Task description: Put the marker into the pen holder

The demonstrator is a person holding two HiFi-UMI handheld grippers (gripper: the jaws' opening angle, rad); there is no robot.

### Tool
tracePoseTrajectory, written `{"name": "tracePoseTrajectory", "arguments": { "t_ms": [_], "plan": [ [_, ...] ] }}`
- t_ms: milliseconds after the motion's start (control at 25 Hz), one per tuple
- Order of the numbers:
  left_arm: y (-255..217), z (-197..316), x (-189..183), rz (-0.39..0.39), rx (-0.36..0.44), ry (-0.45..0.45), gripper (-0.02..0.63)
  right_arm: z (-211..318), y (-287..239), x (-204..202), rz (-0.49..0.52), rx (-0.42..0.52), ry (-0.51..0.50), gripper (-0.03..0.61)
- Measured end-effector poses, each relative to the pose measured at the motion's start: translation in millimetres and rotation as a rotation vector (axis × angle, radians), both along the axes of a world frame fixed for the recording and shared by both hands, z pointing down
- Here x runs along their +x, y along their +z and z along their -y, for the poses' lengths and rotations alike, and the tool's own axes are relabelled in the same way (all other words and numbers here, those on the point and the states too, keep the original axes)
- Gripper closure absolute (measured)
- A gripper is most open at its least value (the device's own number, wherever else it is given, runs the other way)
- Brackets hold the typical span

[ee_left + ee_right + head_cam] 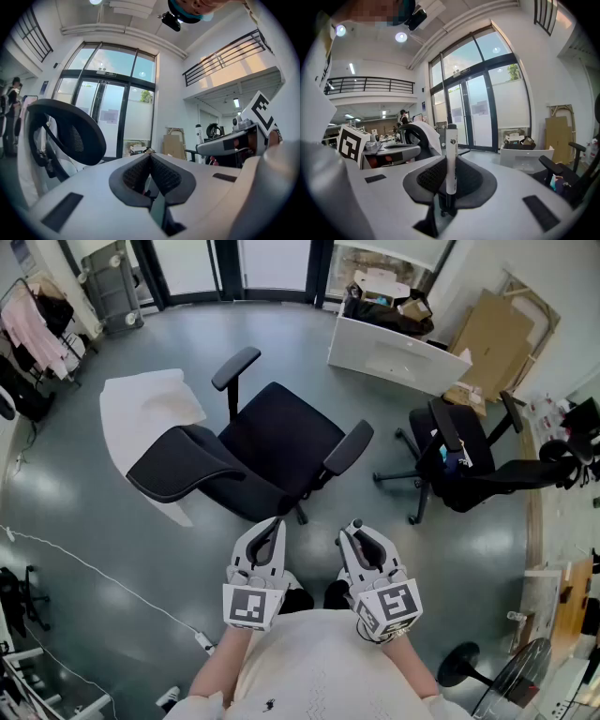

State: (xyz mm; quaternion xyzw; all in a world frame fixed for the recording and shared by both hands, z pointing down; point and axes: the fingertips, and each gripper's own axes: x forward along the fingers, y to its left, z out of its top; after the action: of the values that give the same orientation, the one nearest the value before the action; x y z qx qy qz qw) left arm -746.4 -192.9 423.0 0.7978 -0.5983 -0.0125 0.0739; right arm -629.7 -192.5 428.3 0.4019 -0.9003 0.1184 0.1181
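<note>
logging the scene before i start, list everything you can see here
office chair: two, black, one mid-floor, the other to its right
sheet: one, white, on the floor left of the middle chair
tub: one, white, far right, boxes on top
cardboard: brown, leaning at the far right wall
clothes: pink and dark, hanging far left
fan: one, black, near right
cable: one, white, floor near left
marker: one, white, black cap, upright
left hand-held gripper: grey, shut, empty
right hand-held gripper: grey, shut on marker
</note>
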Motion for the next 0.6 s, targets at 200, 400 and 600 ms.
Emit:
{"name": "tracePoseTrajectory", "arguments": {
  "t_ms": [200, 400, 600],
  "plan": [
    [0, 12, 36, 0.028, -0.022, 0.056, 0.606, 6, -4, 33, -0.005, 0.000, 0.031, 0.500],
    [-17, 27, 92, 0.022, 0.033, 0.159, 0.606, 9, -5, 83, 0.009, -0.003, 0.139, 0.500],
    [-25, 35, 155, 0.045, 0.025, 0.229, 0.606, 9, -9, 147, 0.047, 0.003, 0.213, 0.500]
  ]
}}
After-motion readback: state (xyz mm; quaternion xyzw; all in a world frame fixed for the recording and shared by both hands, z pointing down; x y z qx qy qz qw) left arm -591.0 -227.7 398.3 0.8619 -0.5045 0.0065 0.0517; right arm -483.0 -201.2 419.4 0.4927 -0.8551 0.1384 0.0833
